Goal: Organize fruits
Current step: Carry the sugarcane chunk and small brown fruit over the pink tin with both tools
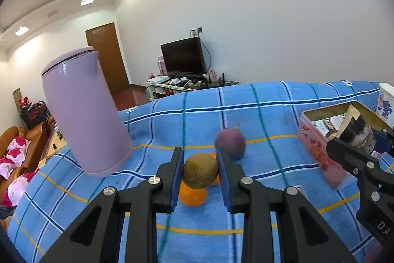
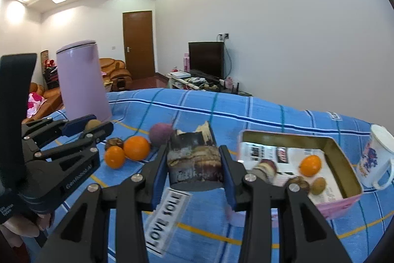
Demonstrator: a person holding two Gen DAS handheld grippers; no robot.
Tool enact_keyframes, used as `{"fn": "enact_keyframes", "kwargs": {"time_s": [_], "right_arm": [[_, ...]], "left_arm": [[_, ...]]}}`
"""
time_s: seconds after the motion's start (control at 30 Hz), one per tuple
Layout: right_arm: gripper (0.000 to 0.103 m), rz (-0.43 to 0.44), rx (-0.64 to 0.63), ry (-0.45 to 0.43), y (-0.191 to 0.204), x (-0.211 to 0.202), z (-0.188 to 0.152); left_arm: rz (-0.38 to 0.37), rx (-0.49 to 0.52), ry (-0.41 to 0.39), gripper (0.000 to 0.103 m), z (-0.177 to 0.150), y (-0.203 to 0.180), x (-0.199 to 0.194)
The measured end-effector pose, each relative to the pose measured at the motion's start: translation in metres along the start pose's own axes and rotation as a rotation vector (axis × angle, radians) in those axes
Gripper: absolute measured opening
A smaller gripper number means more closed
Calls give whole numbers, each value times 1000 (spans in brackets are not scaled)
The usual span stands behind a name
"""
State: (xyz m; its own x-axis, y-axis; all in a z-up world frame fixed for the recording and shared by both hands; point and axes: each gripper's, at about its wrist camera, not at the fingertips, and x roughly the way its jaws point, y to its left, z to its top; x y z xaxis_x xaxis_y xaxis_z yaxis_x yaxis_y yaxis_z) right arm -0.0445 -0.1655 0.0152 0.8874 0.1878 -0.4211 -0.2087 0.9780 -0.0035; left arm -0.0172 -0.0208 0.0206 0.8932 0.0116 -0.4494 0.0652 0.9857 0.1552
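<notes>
My left gripper (image 1: 200,171) is shut on a small round brown fruit (image 1: 200,174), held above two oranges (image 1: 193,196) on the blue checked cloth. A purple fruit (image 1: 230,143) lies just beyond. In the right wrist view my right gripper (image 2: 194,164) is shut on a dark stubby piece with torn peel (image 2: 194,159), left of the pink tin (image 2: 283,133). The tin holds an orange (image 2: 310,165), a brown fruit (image 2: 319,185) and other fruit. The left gripper (image 2: 92,126) shows at the left, near two oranges (image 2: 136,148) and a purple fruit (image 2: 160,133).
A tall lilac kettle (image 1: 83,112) stands at the cloth's far left. A floral mug (image 2: 376,159) sits right of the tin. A "LOVE SOLE" label (image 2: 165,221) lies on the cloth. A small dark fruit (image 2: 113,142) rests by the oranges. A hand (image 2: 22,226) holds the left gripper.
</notes>
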Motion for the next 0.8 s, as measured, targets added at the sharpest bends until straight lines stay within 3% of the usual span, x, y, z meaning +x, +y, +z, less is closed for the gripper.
{"fn": "enact_keyframes", "kwargs": {"time_s": [0.8], "right_arm": [[43, -137, 80, -30, -95, -19, 2]], "left_arm": [[-114, 36, -10, 30, 28, -90, 7]]}}
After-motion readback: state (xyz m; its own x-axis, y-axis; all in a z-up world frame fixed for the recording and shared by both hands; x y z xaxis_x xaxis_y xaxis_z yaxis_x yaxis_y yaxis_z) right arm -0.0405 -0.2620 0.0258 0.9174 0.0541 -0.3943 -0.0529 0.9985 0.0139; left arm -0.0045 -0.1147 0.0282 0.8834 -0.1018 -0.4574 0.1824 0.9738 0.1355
